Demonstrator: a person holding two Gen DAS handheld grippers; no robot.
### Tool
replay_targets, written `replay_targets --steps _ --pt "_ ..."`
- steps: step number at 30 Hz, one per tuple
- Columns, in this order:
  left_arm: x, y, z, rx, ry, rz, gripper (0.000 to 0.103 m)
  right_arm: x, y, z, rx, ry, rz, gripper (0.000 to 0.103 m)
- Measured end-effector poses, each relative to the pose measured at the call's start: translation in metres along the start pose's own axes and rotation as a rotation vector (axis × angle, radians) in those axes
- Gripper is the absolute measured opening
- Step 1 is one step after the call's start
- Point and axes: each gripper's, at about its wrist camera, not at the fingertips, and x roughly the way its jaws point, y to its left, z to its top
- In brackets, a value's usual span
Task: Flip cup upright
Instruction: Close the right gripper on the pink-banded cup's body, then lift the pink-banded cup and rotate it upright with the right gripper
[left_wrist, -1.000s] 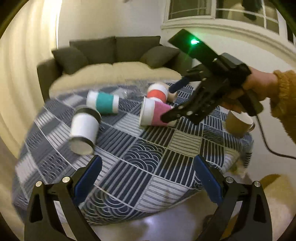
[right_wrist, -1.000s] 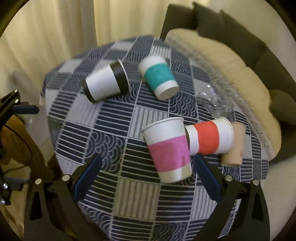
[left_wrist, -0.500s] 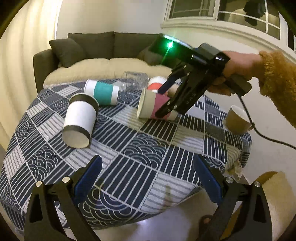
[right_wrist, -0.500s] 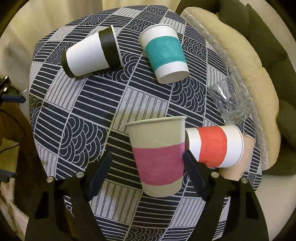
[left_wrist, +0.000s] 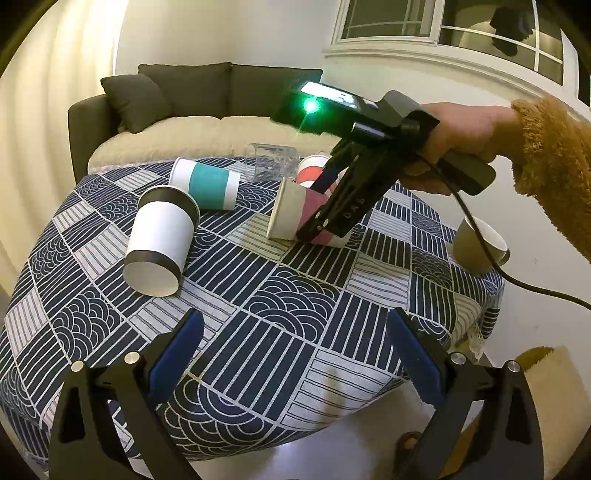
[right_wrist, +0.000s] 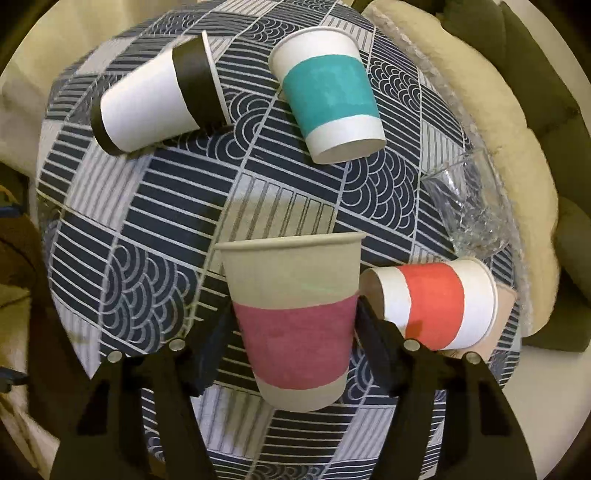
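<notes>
A paper cup with a pink band (right_wrist: 295, 328) lies on its side on the patterned tablecloth (left_wrist: 295, 306). My right gripper (right_wrist: 291, 339) is closed on it, one finger on each side of the pink band. In the left wrist view the same cup (left_wrist: 295, 214) sits partly hidden behind the right gripper (left_wrist: 332, 210), tilted with its rim to the left. My left gripper (left_wrist: 295, 343) is open and empty, held low over the table's near edge.
Lying on their sides are a black-banded cup (left_wrist: 162, 236), a teal-banded cup (left_wrist: 207, 182), a red-banded cup (right_wrist: 432, 306) touching the right finger, and a clear glass (right_wrist: 465, 206). A ceramic mug (left_wrist: 480, 245) stands at the table's right edge. A sofa (left_wrist: 207, 107) is behind.
My right gripper came down around the pink-banded cup and its fingers narrowed onto it. The left gripper pulled back slightly and stayed open.
</notes>
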Motion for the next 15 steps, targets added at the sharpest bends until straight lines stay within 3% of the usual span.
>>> replay_targets --steps 3,7,15 --pt "-0.001 0.002 0.000 -0.006 -0.004 0.001 0.096 -0.008 -0.014 -0.004 0.122 -0.021 0.057 0.065" --pt "-0.005 0.008 0.001 -0.032 -0.009 -0.003 0.096 -0.026 -0.031 -0.019 0.355 -0.091 0.226 0.065" --pt "-0.017 0.016 0.000 -0.081 -0.018 -0.007 0.096 -0.034 -0.012 -0.062 0.738 -0.146 0.412 0.065"
